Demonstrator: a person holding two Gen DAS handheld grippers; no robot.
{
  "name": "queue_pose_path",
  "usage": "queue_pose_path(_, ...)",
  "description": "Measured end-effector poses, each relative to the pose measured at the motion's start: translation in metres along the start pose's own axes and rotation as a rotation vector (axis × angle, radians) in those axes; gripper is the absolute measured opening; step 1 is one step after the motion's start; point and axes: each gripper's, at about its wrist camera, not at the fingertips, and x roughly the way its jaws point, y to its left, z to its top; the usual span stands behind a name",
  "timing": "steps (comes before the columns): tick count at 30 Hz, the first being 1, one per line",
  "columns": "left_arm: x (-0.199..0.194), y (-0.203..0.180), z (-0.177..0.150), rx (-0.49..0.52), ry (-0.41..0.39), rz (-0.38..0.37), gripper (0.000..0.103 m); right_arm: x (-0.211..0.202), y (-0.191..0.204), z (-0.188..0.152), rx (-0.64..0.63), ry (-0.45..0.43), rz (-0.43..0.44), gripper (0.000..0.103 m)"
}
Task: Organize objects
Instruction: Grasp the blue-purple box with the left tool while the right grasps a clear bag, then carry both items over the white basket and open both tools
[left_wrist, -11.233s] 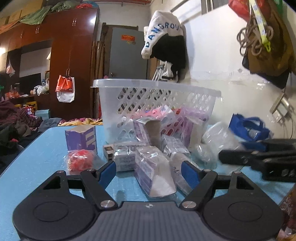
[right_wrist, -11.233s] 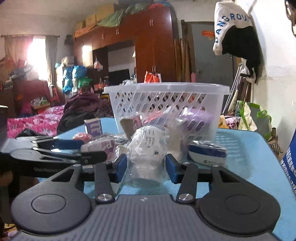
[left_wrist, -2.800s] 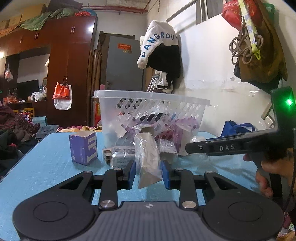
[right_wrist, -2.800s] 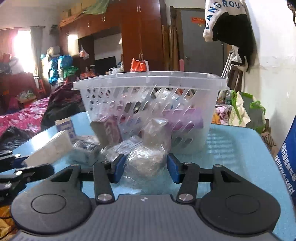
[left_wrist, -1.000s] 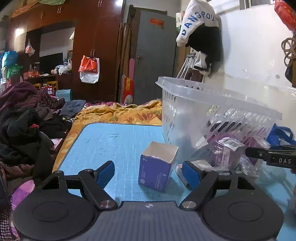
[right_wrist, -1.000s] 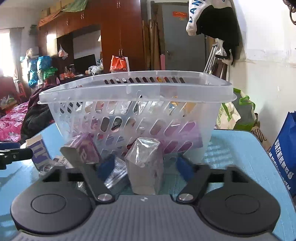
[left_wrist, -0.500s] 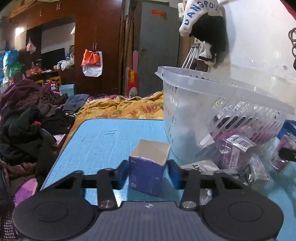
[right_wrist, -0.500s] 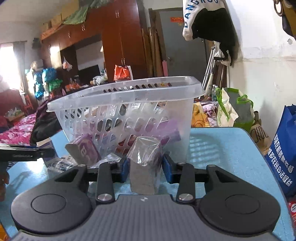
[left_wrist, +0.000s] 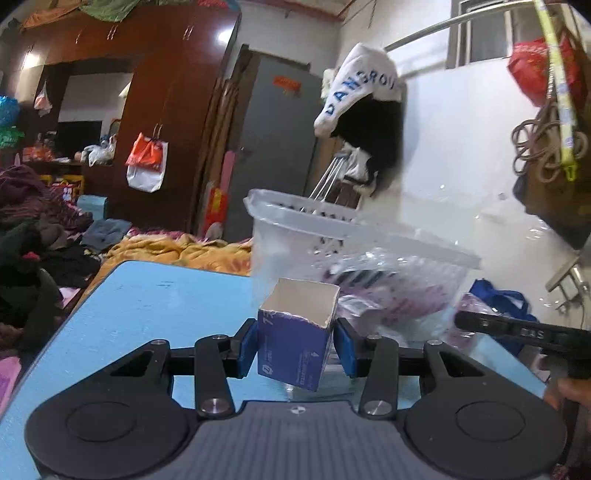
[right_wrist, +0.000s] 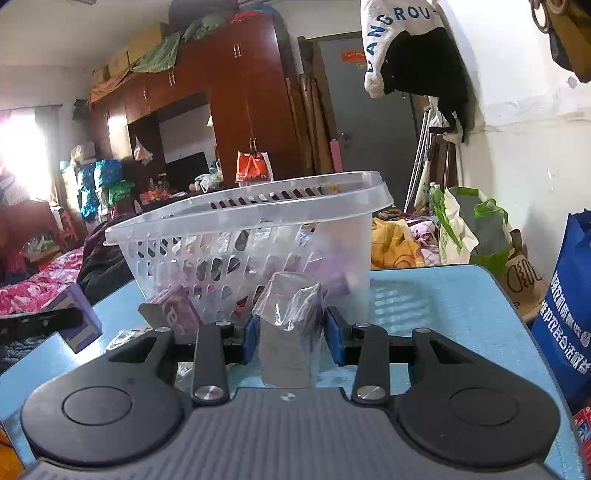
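Between the blue pads of the left claw (left_wrist: 297, 349) sits an open-topped blue carton (left_wrist: 295, 341), pinched on both flanks, its torn white rim up and its body tipped a little, lower corner hanging clear of the blue bench (left_wrist: 147, 306). That claw has just been closing, and the carton is what it has closed on. Straight ahead of it, just past the carton, stands the clear plastic basket (left_wrist: 295, 240), blurred on its right half, purple packets showing through the wall. Off to the claw's right a black finger of the other tool pokes in, with part of a hand (left_wrist: 570, 391) behind it at the edge.

Over to the right claw (right_wrist: 291, 338) now: jaws squeezed in on a plastic-wrapped packet (right_wrist: 290, 328), grey below, crinkled film on top, standing upright between the pads. These jaws too have just been closing, and the packet is between them. Directly beyond it the same basket (right_wrist: 258, 210) leans slightly, slotted wall facing us, purple boxes inside and one purple packet (right_wrist: 177, 314) propped against its foot, ahead and left of the claw. Far left of this claw, the blue carton (right_wrist: 79, 325) shows again, held up by a black finger. To the right of the claw, past the bench edge, a blue shopping bag (right_wrist: 569, 325) with white lettering stands beside green-trimmed bags (right_wrist: 472, 232).
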Motion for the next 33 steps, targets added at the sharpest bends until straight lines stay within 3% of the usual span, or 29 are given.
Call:
queue_pose_path(12, -0.005, -0.016, -0.012, -0.001, -0.014, -0.094, 0.049, -0.021, 0.000, 0.001, -0.042, -0.077, 0.007, 0.041)
queue_pose_path(16, -0.011, -0.028, 0.019, 0.006, -0.076, -0.139, 0.049, -0.045, 0.002, 0.033, -0.007, -0.158, 0.041, 0.041)
queue_pose_path(20, 0.004, -0.048, 0.080, 0.015, -0.142, -0.164, 0.049, -0.040, 0.022, 0.086, -0.098, -0.219, 0.023, 0.042)
queue_pose_path(23, 0.031, -0.059, 0.119, 0.012, -0.161, -0.119, 0.050, -0.009, 0.019, 0.124, -0.103, -0.169, 0.057, 0.042)
queue_pose_path(25, 0.056, -0.065, 0.132, 0.008, -0.111, -0.072, 0.050, 0.015, 0.015, 0.139, -0.084, -0.116, 0.042, 0.042)
queue_pose_path(28, 0.086, -0.068, 0.134, 0.002, -0.028, -0.050, 0.050, 0.046, 0.014, 0.142, -0.118, -0.056, -0.019, 0.041)
queue_pose_path(30, 0.098, -0.069, 0.131, 0.024, -0.020, -0.042, 0.050, 0.059, 0.015, 0.138, -0.142, -0.029, -0.022, 0.042)
queue_pose_path(32, 0.108, -0.071, 0.126, 0.070, -0.040, 0.002, 0.064, 0.067, 0.017, 0.133, -0.161, -0.020, -0.055, 0.051)
queue_pose_path(33, 0.111, -0.070, 0.124, 0.072, -0.035, 0.033, 0.076, 0.068, 0.018, 0.131, -0.164, -0.004, -0.072, 0.074)
